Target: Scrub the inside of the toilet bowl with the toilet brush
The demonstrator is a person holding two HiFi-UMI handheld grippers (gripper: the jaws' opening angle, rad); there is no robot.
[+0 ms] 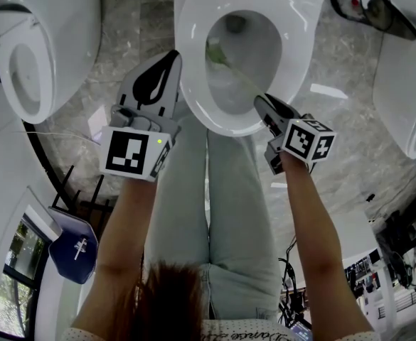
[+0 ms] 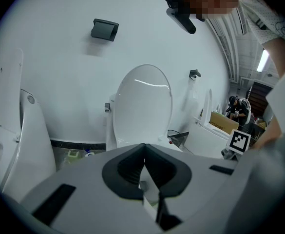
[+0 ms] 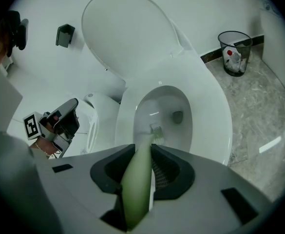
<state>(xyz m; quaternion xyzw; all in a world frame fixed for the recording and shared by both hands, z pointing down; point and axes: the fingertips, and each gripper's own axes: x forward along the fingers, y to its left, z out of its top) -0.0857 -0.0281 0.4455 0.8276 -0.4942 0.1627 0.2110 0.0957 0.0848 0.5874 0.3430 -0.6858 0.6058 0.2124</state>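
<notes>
1. Currently, your toilet brush is reaching into the toilet bowl at the upper middle of the head view. Its pale green handle is slanting up and to the left from your right gripper. Its bristle head is lying against the inner wall, to the lower left of the drain hole.
2. You are clamping the brush handle with the right gripper's jaws. In the right gripper view the handle is filling the gap between the dark pads at the lower centre and running on into the bowl.
3. That gripper is hanging over the bowl's near rim, at the rim's lower right in the head view.
4. Your left gripper is sitting just left of the bowl, its tips just beside the outer rim. Its jaws are meeting at the tips and gripping nothing.
5. The lid is standing raised behind the bowl, filling the upper middle of the right gripper view.
6. Your legs in light jeans are showing in the lower centre of the head view, below the bowl.
7. A second toilet is showing at the upper left of the head view. A wire waste basket is standing on the marbled floor at the upper right of the right gripper view.
</notes>
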